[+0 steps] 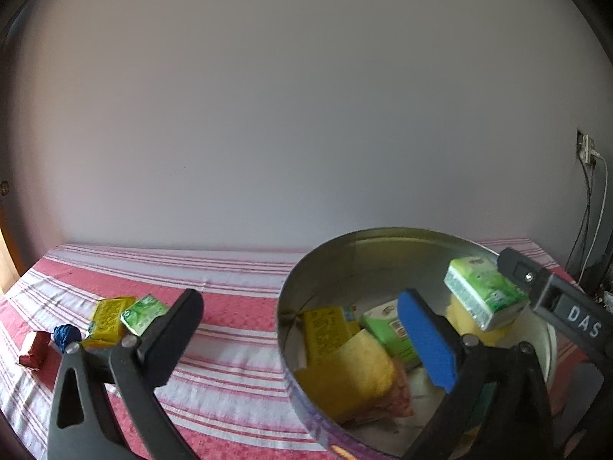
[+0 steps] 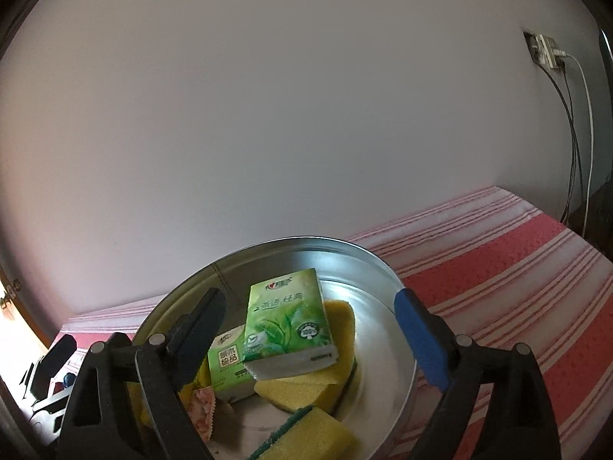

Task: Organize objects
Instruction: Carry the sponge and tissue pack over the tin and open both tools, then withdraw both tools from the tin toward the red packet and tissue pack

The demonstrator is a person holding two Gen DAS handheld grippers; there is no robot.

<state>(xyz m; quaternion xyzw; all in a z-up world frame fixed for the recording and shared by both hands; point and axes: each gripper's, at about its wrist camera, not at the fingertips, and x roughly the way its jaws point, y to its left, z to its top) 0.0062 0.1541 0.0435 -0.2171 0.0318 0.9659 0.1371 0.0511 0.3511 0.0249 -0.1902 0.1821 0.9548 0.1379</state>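
A round metal tin (image 1: 306, 276) (image 2: 367, 260) holds yellow sponges (image 2: 306, 387), a yellow packet (image 1: 325, 331) and green tissue packs. One green tissue pack (image 2: 287, 322) (image 1: 482, 291) lies tilted on top of a sponge. My right gripper (image 2: 310, 329) is open, its jaws wide on either side of that pack, not touching it. My left gripper (image 1: 302, 329) is open and empty above the tin's left rim. On the striped cloth to the left lie a yellow packet (image 1: 109, 316), a green tissue pack (image 1: 141, 312), a blue item (image 1: 65, 335) and a red item (image 1: 36, 349).
A red and white striped cloth (image 2: 517, 268) covers the surface up to a plain wall. A wall socket (image 2: 544, 51) with hanging cables is at the far right. A wooden edge shows at the far left.
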